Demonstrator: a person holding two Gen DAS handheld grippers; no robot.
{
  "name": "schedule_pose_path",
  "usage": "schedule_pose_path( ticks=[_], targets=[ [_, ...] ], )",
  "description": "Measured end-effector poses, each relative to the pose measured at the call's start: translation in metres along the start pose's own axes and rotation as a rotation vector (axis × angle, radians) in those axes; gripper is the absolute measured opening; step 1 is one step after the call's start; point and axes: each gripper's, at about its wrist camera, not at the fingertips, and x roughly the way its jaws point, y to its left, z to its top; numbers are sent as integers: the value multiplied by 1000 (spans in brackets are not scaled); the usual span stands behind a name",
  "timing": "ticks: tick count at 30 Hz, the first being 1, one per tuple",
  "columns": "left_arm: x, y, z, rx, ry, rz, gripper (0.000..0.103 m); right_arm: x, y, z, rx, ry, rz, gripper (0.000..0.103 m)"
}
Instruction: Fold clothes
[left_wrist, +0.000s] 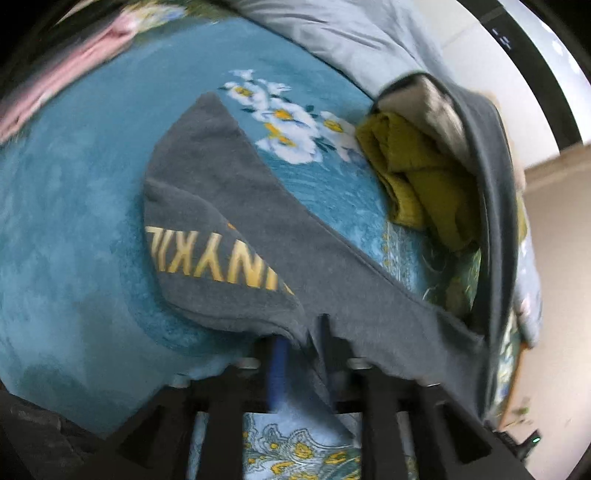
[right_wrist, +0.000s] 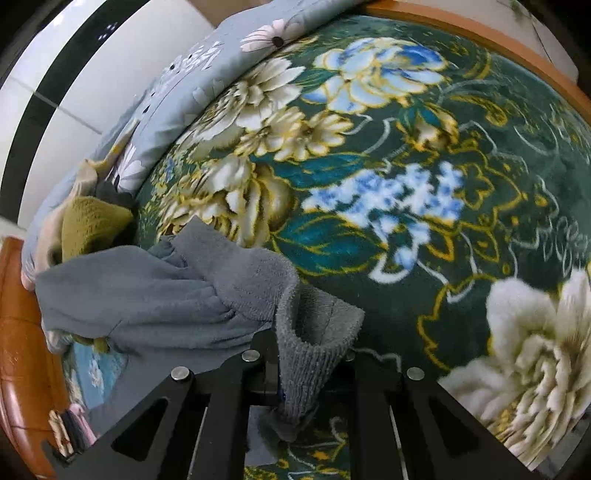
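Grey sweatshirt (right_wrist: 295, 354) between right jaws

Counted on the bed: one grey sweatshirt (left_wrist: 229, 206) with yellow lettering, one olive-yellow garment (left_wrist: 413, 173), one pink garment (left_wrist: 55, 85), one floral blanket (right_wrist: 424, 184), and two grippers, left (left_wrist: 301, 350) and right (right_wrist: 301, 365).

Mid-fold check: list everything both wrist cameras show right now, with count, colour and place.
grey sweatshirt: one, grey with yellow lettering, spread on the bed, ribbed cuff between the right jaws
floral blanket: one, teal and dark green, covers the bed
olive garment: one, crumpled at the pile
pink garment: one, far edge, blurred
quilt: one, pale grey-blue, flowered, by the wall
bed frame: wooden, orange-brown
left gripper: black, fabric edge between its jaws
right gripper: black, clamped on cuff
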Motion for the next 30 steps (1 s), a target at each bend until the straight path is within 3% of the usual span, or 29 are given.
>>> schedule_pose_path(
  ticks=[1, 4, 7, 10, 13, 17, 21, 23, 25, 28, 30],
  targets=[
    [-3, 7, 3, -37, 6, -30, 45, 0, 2, 2, -9, 1, -3, 11],
    [-14, 29, 15, -139, 0, -136, 50, 4, 4, 5, -14, 9, -5, 11],
    [-26, 63, 30, -284, -56, -139, 58, 8, 2, 6, -5, 20, -5, 11],
    [-28, 101, 39, -468, -104, -141, 59, 12, 1, 5, 1, 30, -9, 11],
    [-17, 118, 46, -560, -89, -85, 59, 14, 2, 5, 4, 35, -14, 12],
    [-12, 125, 59, -568, -147, -10, 59, 13, 3, 6, 8, 43, -11, 12],
    [-3, 114, 66, -480, -137, -52, 59, 12, 2, 5, 7, 55, -1, 12],
    [1, 104, 71, -420, -136, -32, 59, 11, 2, 3, 9, 61, 7, 13],
    [6, 96, 74, -366, -129, 9, 56, 8, 4, 3, -3, 65, 10, 13],
    [16, 93, 79, -333, -100, 61, 16, 8, 8, 5, -24, 74, 1, 13],
    [18, 92, 79, -334, -99, 56, 6, 9, 11, 6, -27, 75, -1, 13]
  ],
)
